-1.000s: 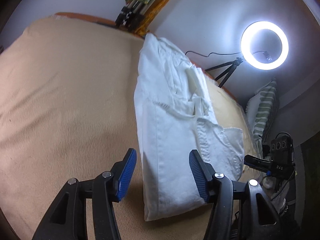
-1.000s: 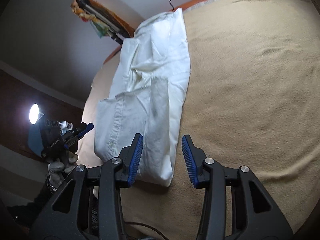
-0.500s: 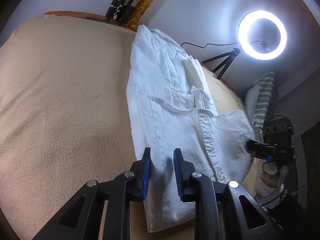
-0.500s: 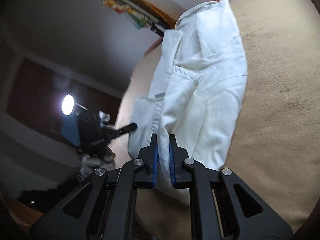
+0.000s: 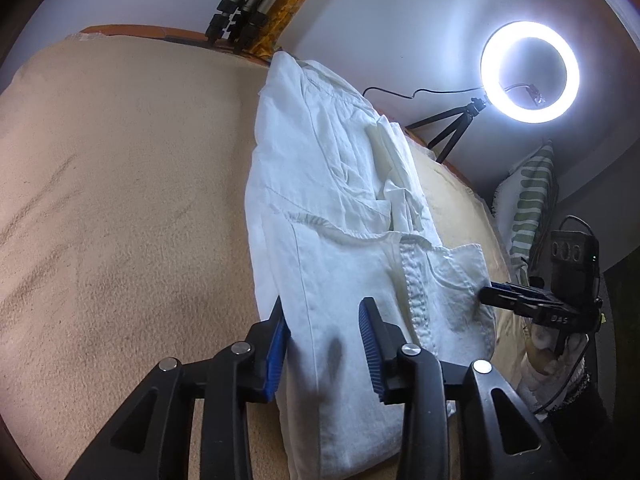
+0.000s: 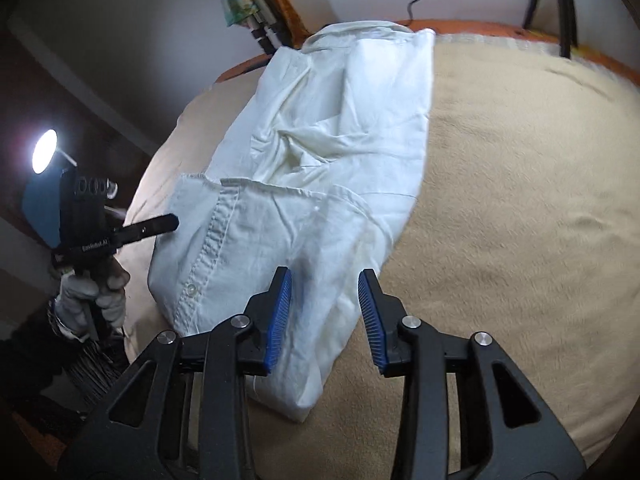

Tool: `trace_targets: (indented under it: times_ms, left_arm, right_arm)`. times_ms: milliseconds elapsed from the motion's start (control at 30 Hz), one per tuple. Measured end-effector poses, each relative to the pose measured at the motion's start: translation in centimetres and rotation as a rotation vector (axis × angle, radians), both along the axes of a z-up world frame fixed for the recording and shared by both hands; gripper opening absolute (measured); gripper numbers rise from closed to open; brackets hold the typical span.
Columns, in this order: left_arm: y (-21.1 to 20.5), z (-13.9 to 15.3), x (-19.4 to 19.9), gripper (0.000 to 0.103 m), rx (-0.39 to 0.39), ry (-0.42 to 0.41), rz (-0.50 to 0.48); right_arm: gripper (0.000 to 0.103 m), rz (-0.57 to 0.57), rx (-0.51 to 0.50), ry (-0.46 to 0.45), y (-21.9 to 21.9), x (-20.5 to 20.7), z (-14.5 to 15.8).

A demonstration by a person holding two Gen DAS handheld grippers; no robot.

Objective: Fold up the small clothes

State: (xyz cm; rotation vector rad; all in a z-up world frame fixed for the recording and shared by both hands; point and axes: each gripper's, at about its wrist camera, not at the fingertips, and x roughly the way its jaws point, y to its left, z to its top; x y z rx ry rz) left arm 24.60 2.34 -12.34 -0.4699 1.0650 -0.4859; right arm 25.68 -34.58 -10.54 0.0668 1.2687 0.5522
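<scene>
Garment: white shirt (image 5: 340, 216), folded lengthwise into a long strip, lies on the tan blanket (image 5: 120, 200) of a bed; it runs from top centre to bottom centre of the left wrist view. Button placket faces up on the near end.

Left claw (image 5: 324, 344): spread, having just been opening; the near end of the shirt lies between its blue pads (image 5: 370, 344), which do not press the cloth. The left pad stands at the strip's long edge.

Left hand pose: claw angled downward over the shirt's near end; in the right wrist view the gloved left hand (image 6: 90, 300) grips the tool handle at lower left, its fingers pointing at the placket side.

Right claw (image 6: 326, 312): spread, having just been opening; the near corner of the shirt (image 6: 320, 184) lies between the pads, unpinched.

Right hand pose: claw tipped steeply down at the shirt's near corner, lower centre of frame.

Surroundings: lit ring light (image 5: 530, 72) on a tripod at upper right; striped pillow (image 5: 528, 208) at right edge; folded tripod legs (image 5: 240, 12) at top centre.
</scene>
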Motion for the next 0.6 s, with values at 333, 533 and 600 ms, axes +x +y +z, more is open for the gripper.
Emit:
trace_targets:
  times_ms: [333,533,600]
  left_arm:
    - [0.4,2.0,0.5,0.003,-0.127,-0.102,-0.082]
    - [1.0,-1.4,2.4,0.004,-0.081,-0.008,-0.040]
    - [1.1,-1.4,2.3,0.015,-0.056,-0.008,-0.036]
  right_arm:
    - [0.009,-0.010,0.572,0.087,-5.0,0.4,-2.6]
    - [0.009,-0.055,0.381,0.152,-5.6,1.5,-5.9]
    - [0.009,-0.061,0.361,0.150,-5.6,1.6,-5.8]
